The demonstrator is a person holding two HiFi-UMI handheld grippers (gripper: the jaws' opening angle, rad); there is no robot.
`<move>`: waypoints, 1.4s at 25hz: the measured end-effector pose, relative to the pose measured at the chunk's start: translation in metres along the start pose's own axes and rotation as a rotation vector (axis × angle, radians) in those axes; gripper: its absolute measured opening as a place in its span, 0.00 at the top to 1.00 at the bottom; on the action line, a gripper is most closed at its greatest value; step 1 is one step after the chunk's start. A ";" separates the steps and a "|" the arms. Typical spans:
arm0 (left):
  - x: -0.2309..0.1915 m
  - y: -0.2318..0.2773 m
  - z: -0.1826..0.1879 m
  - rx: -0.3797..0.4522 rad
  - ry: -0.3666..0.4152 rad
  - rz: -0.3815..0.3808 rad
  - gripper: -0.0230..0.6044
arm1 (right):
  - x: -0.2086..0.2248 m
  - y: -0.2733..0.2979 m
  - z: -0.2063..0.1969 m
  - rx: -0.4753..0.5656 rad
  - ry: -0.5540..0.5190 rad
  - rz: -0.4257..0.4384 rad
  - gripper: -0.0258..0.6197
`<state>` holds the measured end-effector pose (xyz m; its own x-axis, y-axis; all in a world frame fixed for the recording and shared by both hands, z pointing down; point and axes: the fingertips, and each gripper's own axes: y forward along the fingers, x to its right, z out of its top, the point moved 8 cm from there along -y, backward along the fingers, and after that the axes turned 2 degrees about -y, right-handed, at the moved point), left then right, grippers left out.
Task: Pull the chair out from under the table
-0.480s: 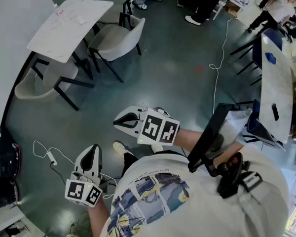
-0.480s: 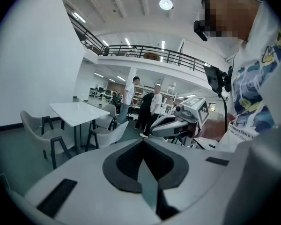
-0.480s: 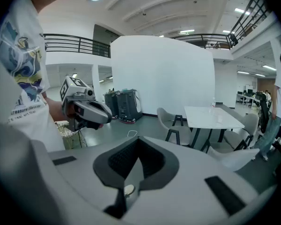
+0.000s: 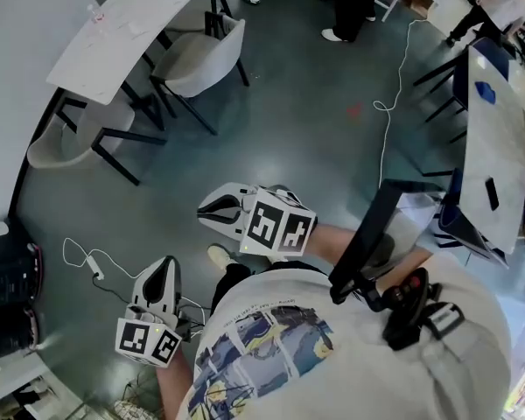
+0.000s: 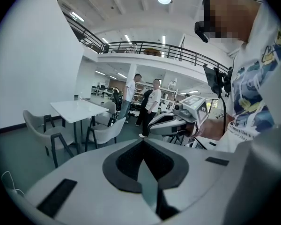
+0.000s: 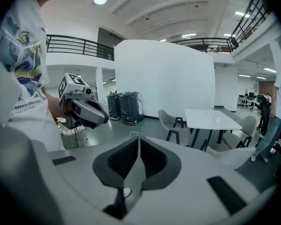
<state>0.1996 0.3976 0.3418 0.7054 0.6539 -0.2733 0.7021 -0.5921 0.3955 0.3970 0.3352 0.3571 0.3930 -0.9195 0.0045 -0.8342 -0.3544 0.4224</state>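
The left tool [image 4: 167, 267] and right tool [image 4: 205, 213] are pinching nothing, jaws pressed together. Well ahead of them, grey chairs [image 4: 197, 59] are sitting against the white worktop [image 4: 114, 42]. A cable [image 4: 86, 265] is lying just beside the left tool.

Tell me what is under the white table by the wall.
A grey chair is pushed in at the near end of the white table. The tabletop hides how far its seat reaches under.
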 end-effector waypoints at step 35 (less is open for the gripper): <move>-0.322 -0.057 0.047 0.092 -0.075 0.101 0.86 | 0.092 0.280 0.148 -0.019 -0.050 0.012 0.73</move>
<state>-0.0628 0.1983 0.3658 0.7758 0.5538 -0.3024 0.6307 -0.6962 0.3429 0.1423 0.1258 0.3420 0.3627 -0.9312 -0.0356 -0.8312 -0.3406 0.4394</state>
